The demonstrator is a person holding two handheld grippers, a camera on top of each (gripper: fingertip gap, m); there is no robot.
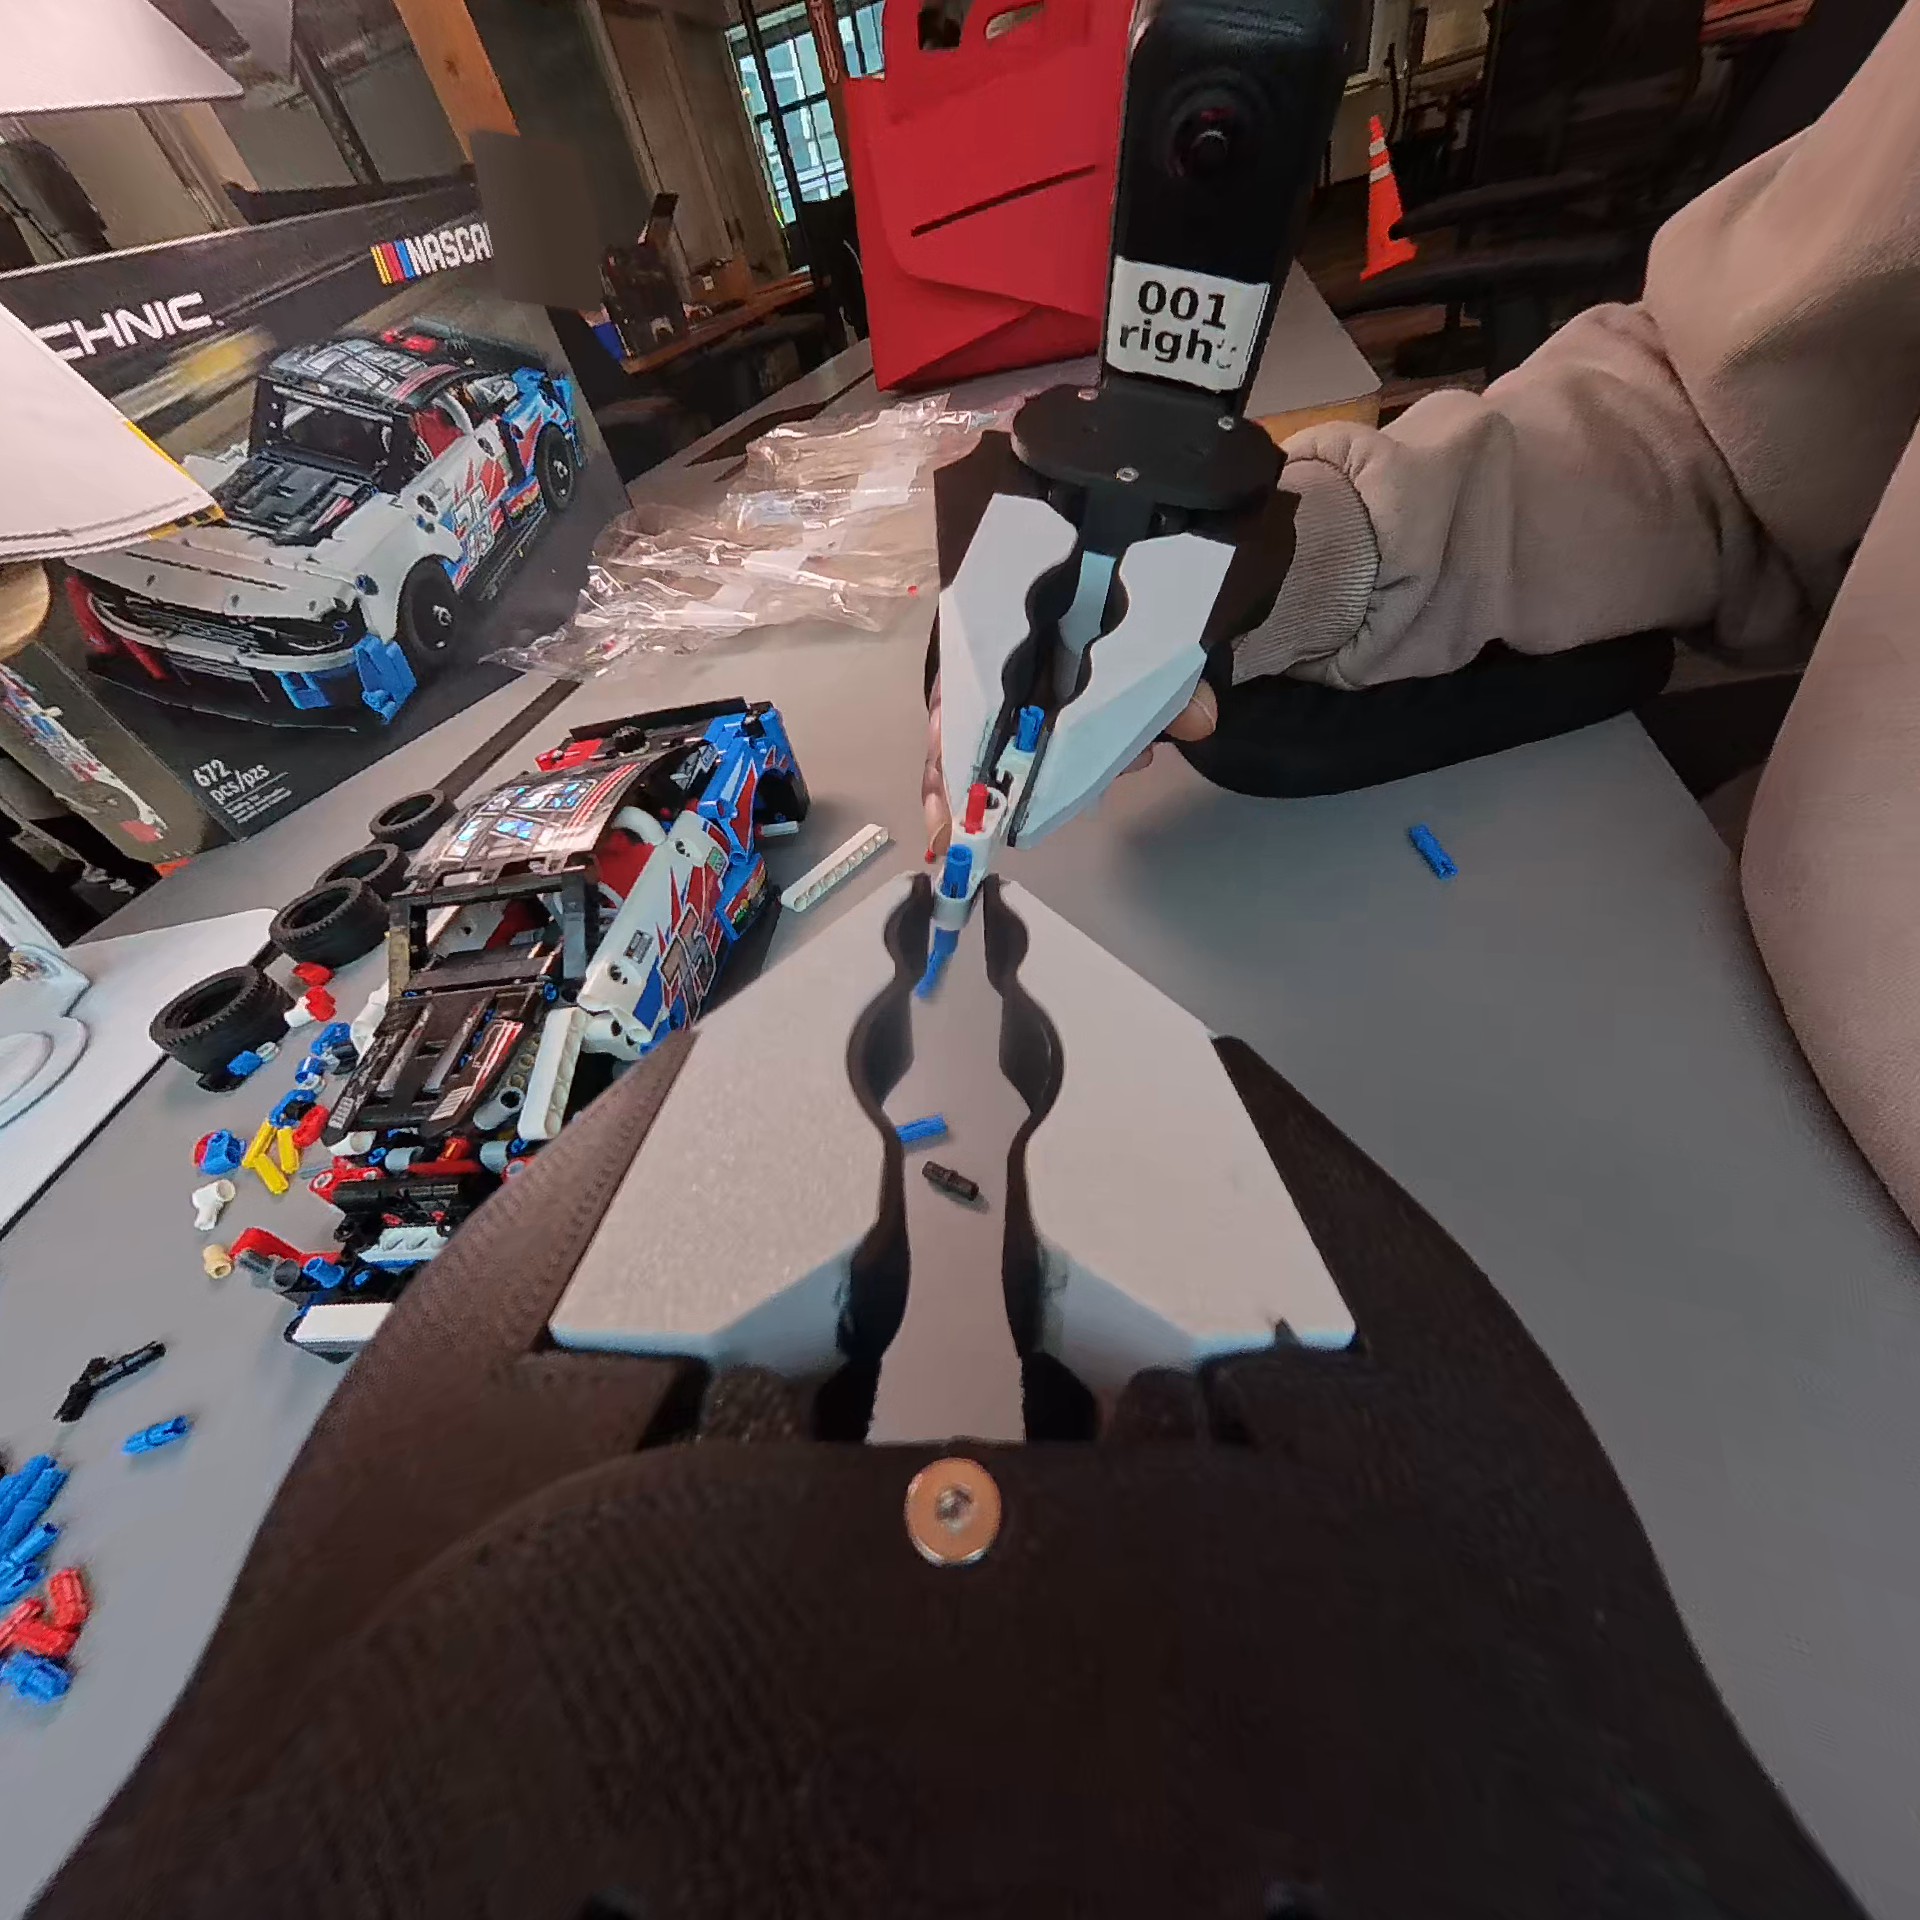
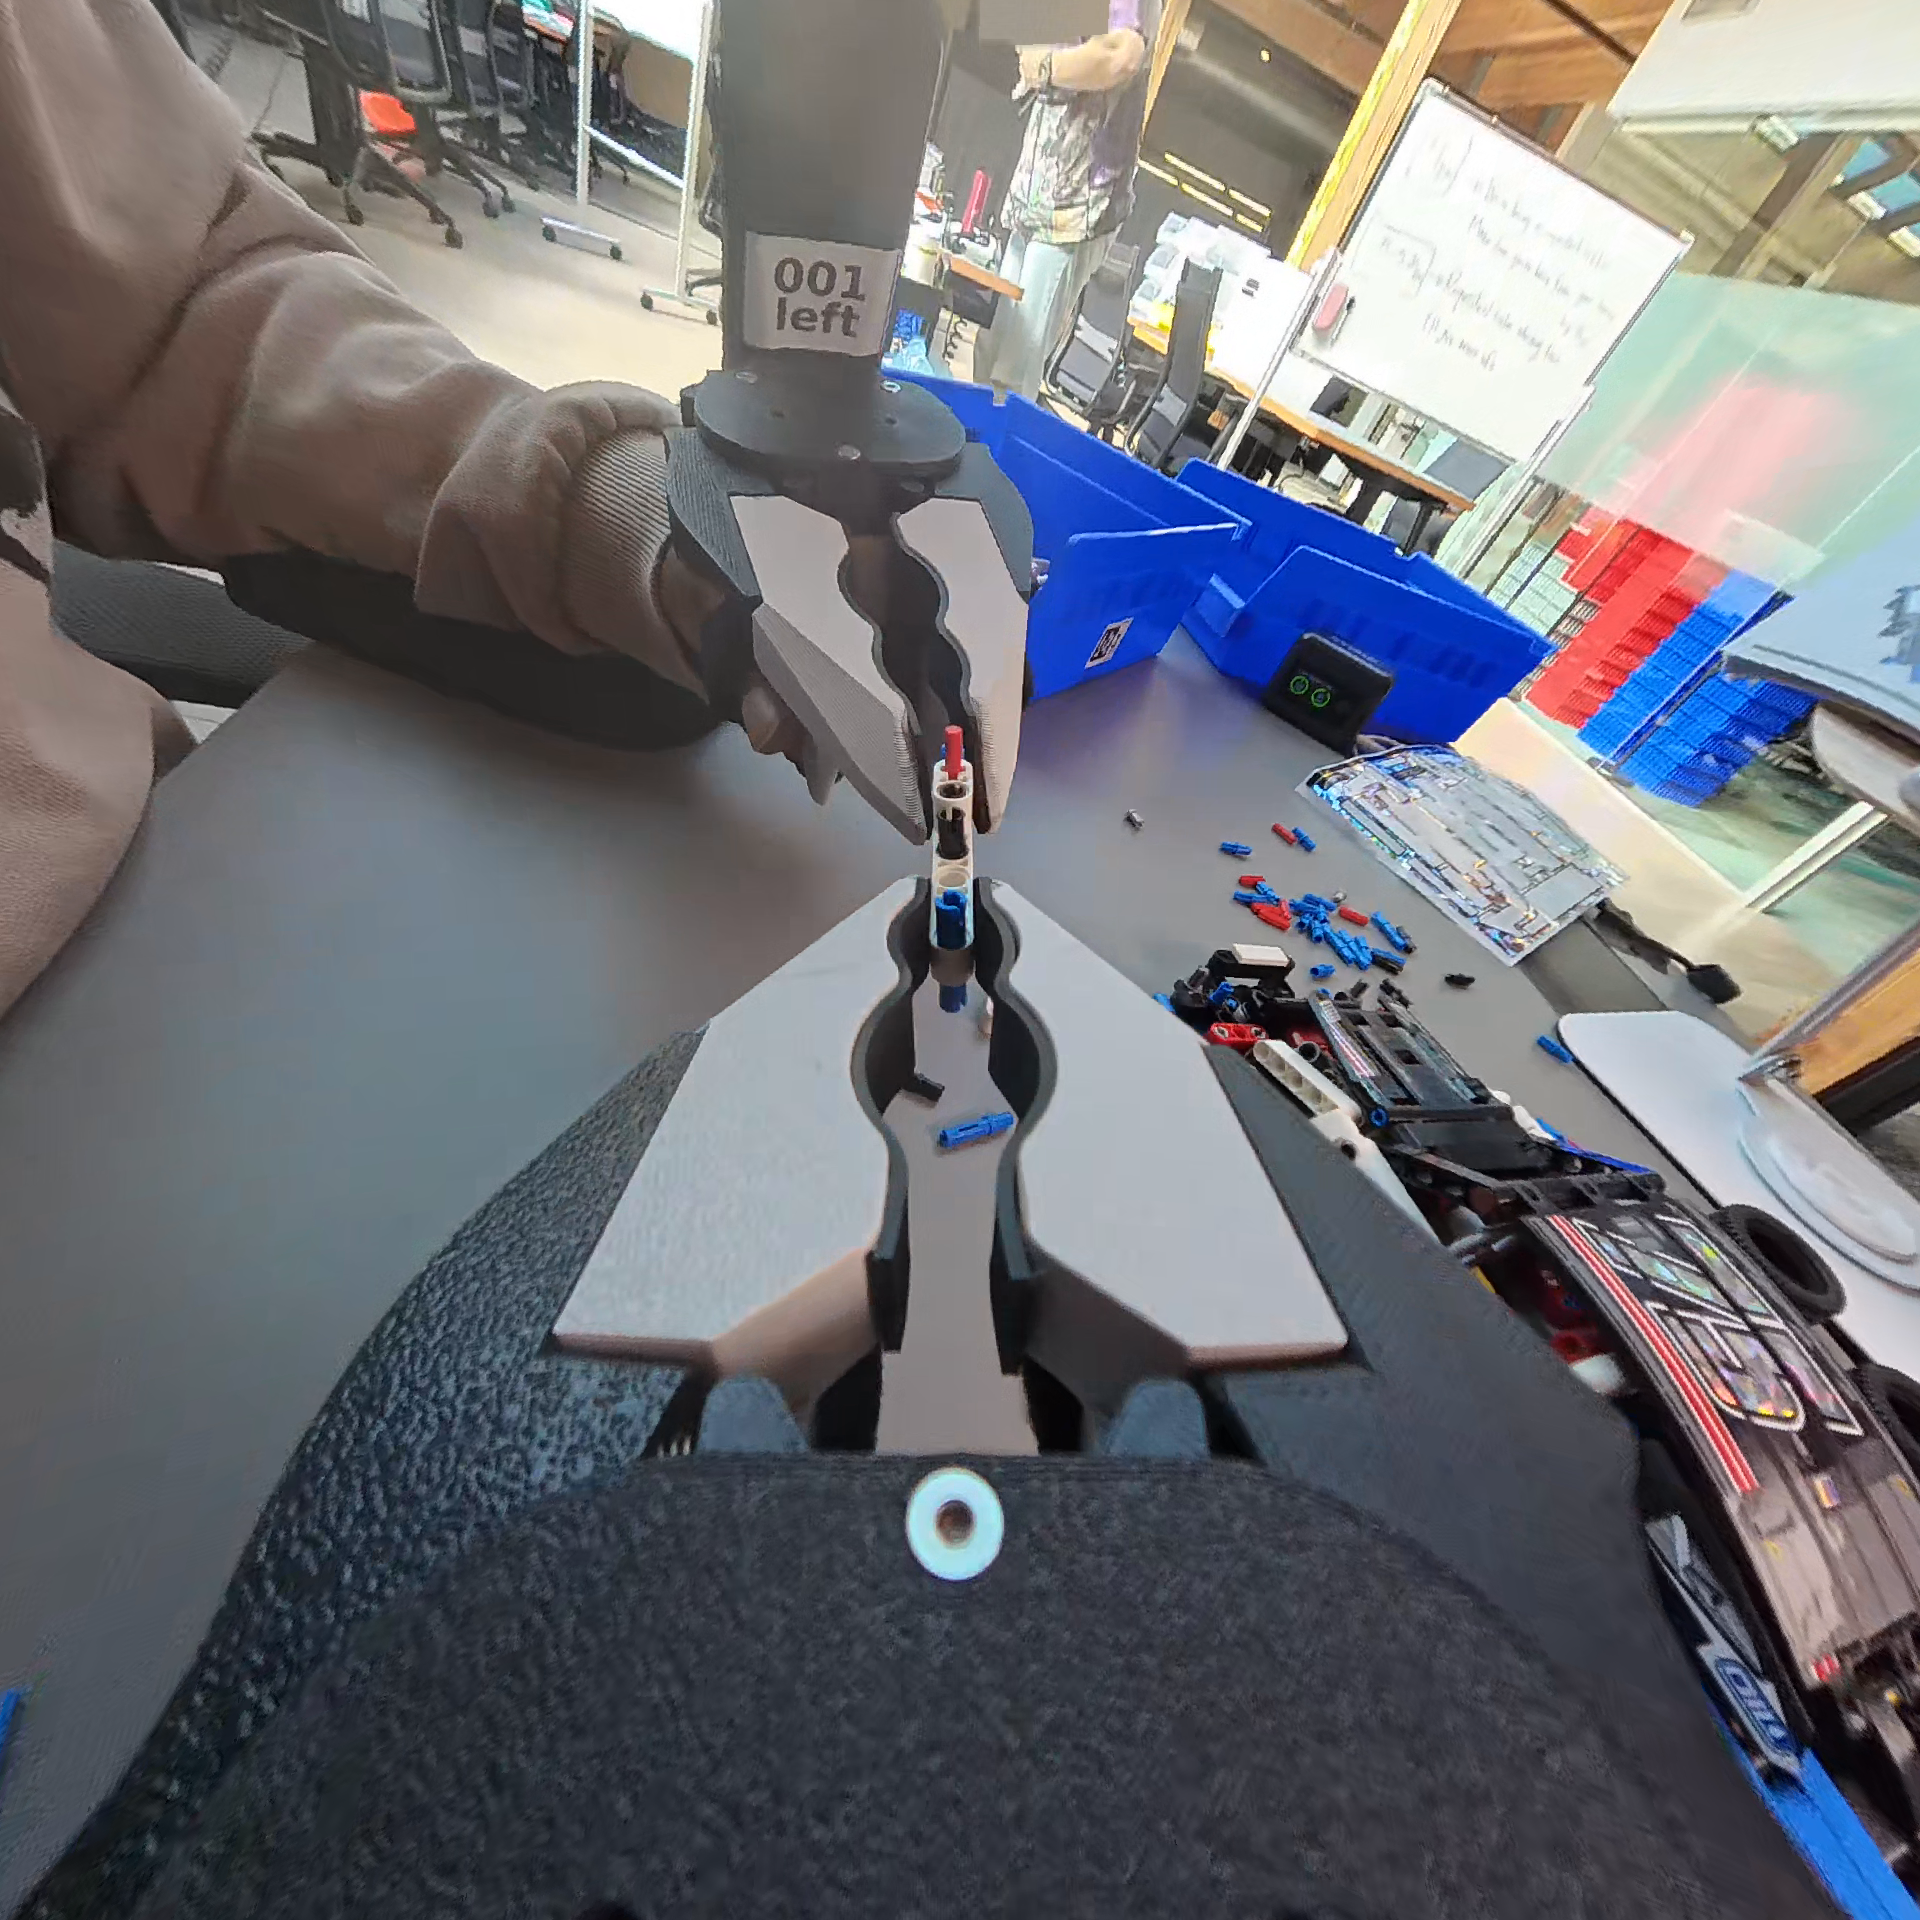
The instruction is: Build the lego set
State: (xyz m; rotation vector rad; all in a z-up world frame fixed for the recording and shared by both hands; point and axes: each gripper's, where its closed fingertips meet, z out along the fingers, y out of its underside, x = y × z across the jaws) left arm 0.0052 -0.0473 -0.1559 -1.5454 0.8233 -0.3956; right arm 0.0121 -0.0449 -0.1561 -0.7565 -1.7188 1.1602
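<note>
Between the fingertips of my left gripper I hold one end of a small white beam with pins; the jaws are clenched on it, and a blue pin sticks out below toward me. Directly opposite, tip against tip, my right gripper is closed on the other end of the same small assembly, where a red pin shows. I judge that both grip it so that one side keeps the piece steady while the other presses or aligns a pin; with a piece this small, the grip must be at the very tips.

Under the left gripper, on the grey table, lie a loose blue pin and a black pin, probably waiting as the next parts. One more blue pin lies to the right, well apart.

To the left of the left gripper stands the half-built race car, with its body open. Near it are four black tyres not yet mounted, and scattered red, blue and yellow connectors. Farther left and behind, the set's box leans upright, and empty clear bags lie beyond the car.

From the right gripper's side, a sticker sheet and a heap of blue and red pins lie to its right, before blue bins.
</note>
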